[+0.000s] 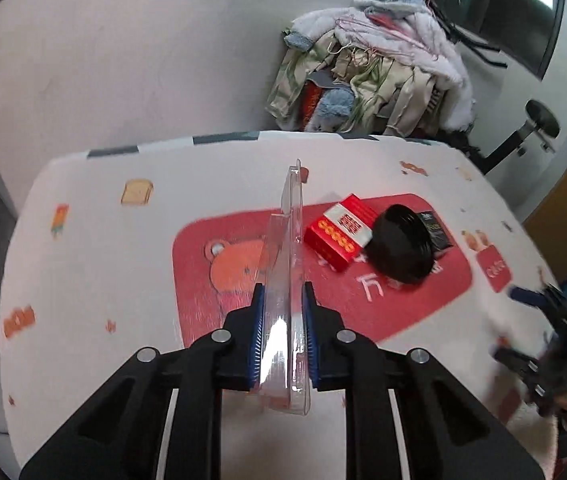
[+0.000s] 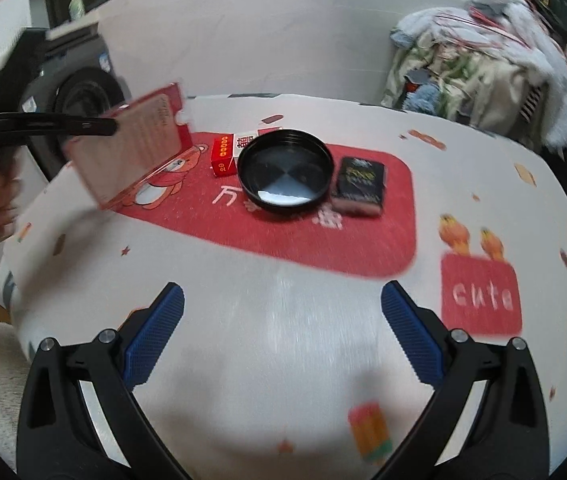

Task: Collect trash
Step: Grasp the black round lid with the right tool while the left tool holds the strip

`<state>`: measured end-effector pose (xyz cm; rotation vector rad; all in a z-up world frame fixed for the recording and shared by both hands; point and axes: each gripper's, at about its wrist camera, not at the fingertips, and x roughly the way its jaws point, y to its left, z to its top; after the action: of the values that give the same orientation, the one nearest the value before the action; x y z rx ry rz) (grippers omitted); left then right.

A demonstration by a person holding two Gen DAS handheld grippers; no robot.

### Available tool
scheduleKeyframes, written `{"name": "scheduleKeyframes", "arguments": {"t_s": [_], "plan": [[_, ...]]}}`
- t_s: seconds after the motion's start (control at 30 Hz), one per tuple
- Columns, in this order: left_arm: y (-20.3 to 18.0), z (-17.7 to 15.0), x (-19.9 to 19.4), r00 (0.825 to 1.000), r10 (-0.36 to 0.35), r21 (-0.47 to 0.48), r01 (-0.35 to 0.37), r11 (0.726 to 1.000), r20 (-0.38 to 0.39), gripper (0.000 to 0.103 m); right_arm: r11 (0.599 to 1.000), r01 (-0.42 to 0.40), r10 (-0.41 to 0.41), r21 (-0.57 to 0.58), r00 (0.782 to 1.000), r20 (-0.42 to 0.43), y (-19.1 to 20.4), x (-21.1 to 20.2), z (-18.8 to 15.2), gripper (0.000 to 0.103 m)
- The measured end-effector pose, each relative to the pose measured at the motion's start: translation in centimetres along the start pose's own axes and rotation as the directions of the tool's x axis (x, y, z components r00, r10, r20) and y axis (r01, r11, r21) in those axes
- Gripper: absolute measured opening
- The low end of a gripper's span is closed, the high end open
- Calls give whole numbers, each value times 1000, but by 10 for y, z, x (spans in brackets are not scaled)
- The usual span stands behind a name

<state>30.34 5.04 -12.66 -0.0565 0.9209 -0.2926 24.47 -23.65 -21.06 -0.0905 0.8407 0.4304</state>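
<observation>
My left gripper (image 1: 283,294) is shut on a clear plastic blister package (image 1: 285,280), held edge-on above the table; in the right wrist view the package (image 2: 131,148) shows a red backing, and the left gripper (image 2: 95,126) holds it at the left. On the red mat lie a red cigarette box (image 1: 341,236) (image 2: 225,156), a black round lid (image 1: 401,246) (image 2: 285,172) and a dark small box (image 1: 435,230) (image 2: 359,190). My right gripper (image 2: 283,320) is open and empty, low over the table's near part; it appears blurred at the right edge of the left wrist view (image 1: 535,320).
The table has a white cloth (image 2: 283,340) with cartoon prints and a red bear mat (image 2: 323,240). A pile of clothes (image 1: 375,76) stands behind the table. A washing machine (image 2: 79,96) is at the left. A stool (image 1: 539,120) stands at the far right.
</observation>
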Motion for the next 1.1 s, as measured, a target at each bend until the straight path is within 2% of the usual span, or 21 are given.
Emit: {"name": "scheduleKeyframes", "arguments": {"t_s": [0.13, 0.37, 0.6, 0.7, 0.8, 0.97, 1.1], "plan": [[6, -19, -8, 999, -40, -31, 41, 999, 8, 18, 1000, 10, -11, -27, 999, -34, 7, 29, 26, 97], [18, -31, -12, 996, -80, -69, 82, 994, 38, 18, 994, -22, 33, 107, 994, -106, 5, 85, 73, 97], [26, -36, -16, 994, -94, -85, 98, 992, 57, 18, 963, 63, -20, 262, 986, -164, -4, 130, 97, 97], [26, -39, -17, 993, -98, -88, 103, 991, 66, 18, 953, 106, -52, 284, 980, -191, -6, 139, 100, 97], [24, -41, -19, 992, -101, -82, 107, 991, 71, 18, 969, 120, -74, 216, 975, -210, 2, 142, 103, 93], [14, -46, -23, 990, -123, -70, 128, 989, 67, 18, 989, 72, -58, 128, 992, -111, 17, 109, 94, 93], [3, -51, -30, 988, -141, -57, 145, 988, 67, 18, 994, 44, -37, 99, 997, -65, 22, 76, 79, 93]]}}
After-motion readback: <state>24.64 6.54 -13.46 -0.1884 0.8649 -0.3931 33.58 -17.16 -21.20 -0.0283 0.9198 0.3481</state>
